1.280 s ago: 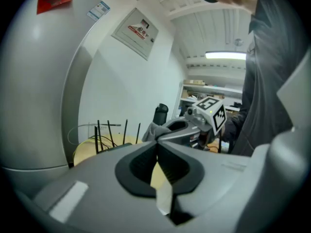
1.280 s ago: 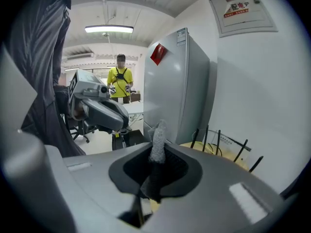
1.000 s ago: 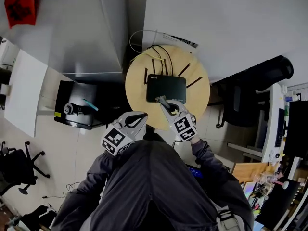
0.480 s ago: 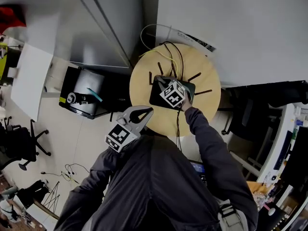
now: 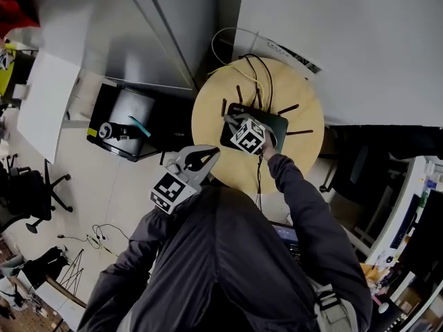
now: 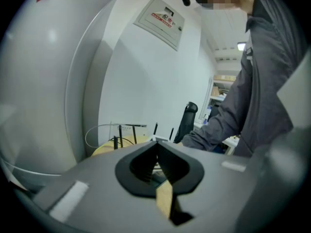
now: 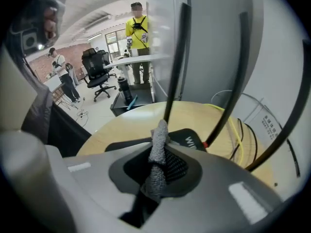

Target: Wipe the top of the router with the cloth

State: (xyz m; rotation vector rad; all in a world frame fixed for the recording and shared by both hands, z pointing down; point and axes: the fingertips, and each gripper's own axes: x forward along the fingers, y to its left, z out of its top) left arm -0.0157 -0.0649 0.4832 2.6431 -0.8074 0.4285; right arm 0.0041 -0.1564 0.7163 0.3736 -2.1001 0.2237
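Observation:
A black router (image 5: 274, 125) with several upright antennas lies on the round wooden table (image 5: 294, 95). My right gripper (image 5: 231, 121) sits over the router's left part, shut on a grey cloth (image 7: 158, 152) that sticks up between its jaws. In the right gripper view the router (image 7: 187, 138) lies just past the jaws, antennas (image 7: 176, 57) rising close ahead. My left gripper (image 5: 203, 157) hangs off the table's near-left edge with its jaws closed together and nothing in them; in its own view the left gripper (image 6: 156, 144) faces the table (image 6: 109, 148) from the side.
Black and yellow cables (image 5: 256, 71) run off the table's far side to the wall. A black box with a drum-like unit (image 5: 124, 123) stands on the floor left of the table. An office chair (image 5: 28, 199) is at far left, a desk with a chair at right.
My right gripper went from the table's near edge onto the router with the cloth, then shifted slightly left over its top. The left gripper stayed beside the table edge.

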